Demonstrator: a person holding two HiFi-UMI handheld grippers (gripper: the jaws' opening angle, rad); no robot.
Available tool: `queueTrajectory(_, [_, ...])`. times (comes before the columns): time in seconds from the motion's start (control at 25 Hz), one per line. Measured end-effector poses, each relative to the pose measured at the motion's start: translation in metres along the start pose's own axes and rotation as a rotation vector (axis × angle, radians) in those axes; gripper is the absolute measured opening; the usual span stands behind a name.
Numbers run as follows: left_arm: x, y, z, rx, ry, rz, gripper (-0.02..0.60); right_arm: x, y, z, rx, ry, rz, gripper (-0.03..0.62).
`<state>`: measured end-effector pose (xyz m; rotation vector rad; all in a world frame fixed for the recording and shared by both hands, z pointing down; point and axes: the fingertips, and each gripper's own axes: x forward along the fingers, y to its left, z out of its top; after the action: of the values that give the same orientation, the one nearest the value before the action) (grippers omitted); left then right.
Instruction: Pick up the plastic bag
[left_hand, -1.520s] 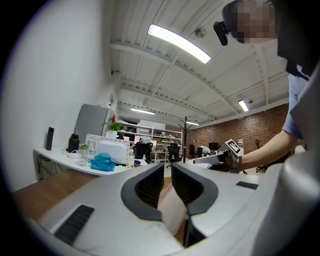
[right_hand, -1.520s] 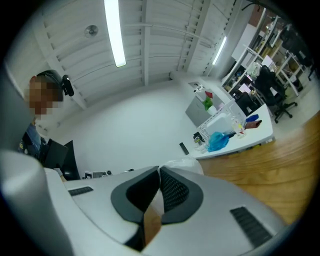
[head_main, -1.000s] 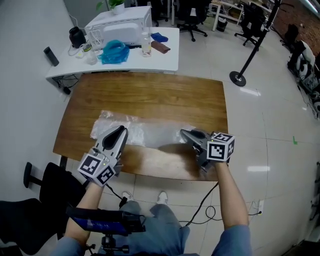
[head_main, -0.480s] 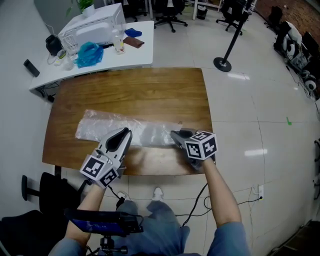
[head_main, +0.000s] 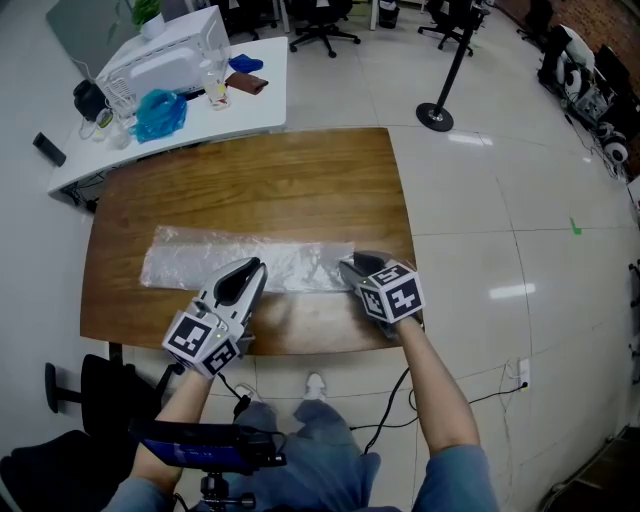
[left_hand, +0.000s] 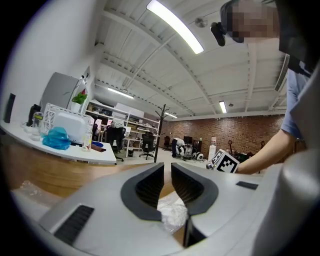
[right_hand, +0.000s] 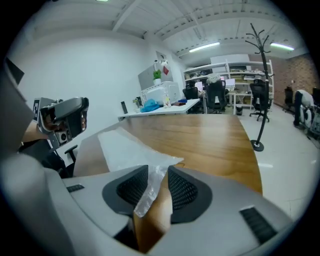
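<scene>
A clear plastic bag (head_main: 200, 258) lies stretched flat across the brown wooden table (head_main: 250, 175). My right gripper (head_main: 346, 267) is at the bag's right end. In the right gripper view its jaws (right_hand: 158, 170) stand parted with the bag's corner (right_hand: 150, 187) loose between them; they have just been opening. My left gripper (head_main: 250, 270) hovers low over the bag's front edge near its middle. In the left gripper view its jaws (left_hand: 167, 167) stand a narrow slit apart, and crumpled plastic (left_hand: 170, 212) shows through the gap.
A white side desk (head_main: 270, 105) behind the table carries a microwave (head_main: 165, 60), a blue bag (head_main: 158, 112) and a bottle. A coat stand's base (head_main: 435, 117) is on the floor to the right, a black chair (head_main: 60, 390) at lower left.
The right gripper has come down to the bag's right corner and its jaws have parted. The left gripper has shifted right along the bag. The bag now lies flatter.
</scene>
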<state>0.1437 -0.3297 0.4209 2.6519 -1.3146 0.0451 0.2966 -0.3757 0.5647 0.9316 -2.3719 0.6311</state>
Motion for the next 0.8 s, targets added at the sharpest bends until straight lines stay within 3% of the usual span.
queueTrajectory(0.08, [0.002,0.002,-0.002,0.0,0.008,0.001,0.06,-0.001,-0.009,-0.003,0.011,0.001,-0.028,0.197])
queueTrajectory(0.32, [0.004,0.009,-0.004,0.015,0.02,0.005,0.06,-0.01,-0.027,0.005,0.016,-0.062,-0.092,0.202])
queueTrajectory(0.48, [-0.004,0.023,0.0,0.082,0.052,0.04,0.021,-0.013,-0.013,0.024,-0.015,-0.125,-0.079,0.201])
queueTrajectory(0.68, [-0.023,0.058,-0.015,0.225,0.21,0.048,0.017,0.011,0.054,0.057,-0.103,-0.182,0.019,0.143])
queueTrajectory(0.8, [-0.042,0.101,-0.038,0.301,0.345,0.116,0.015,0.035,0.083,0.06,-0.106,-0.156,0.032,0.052])
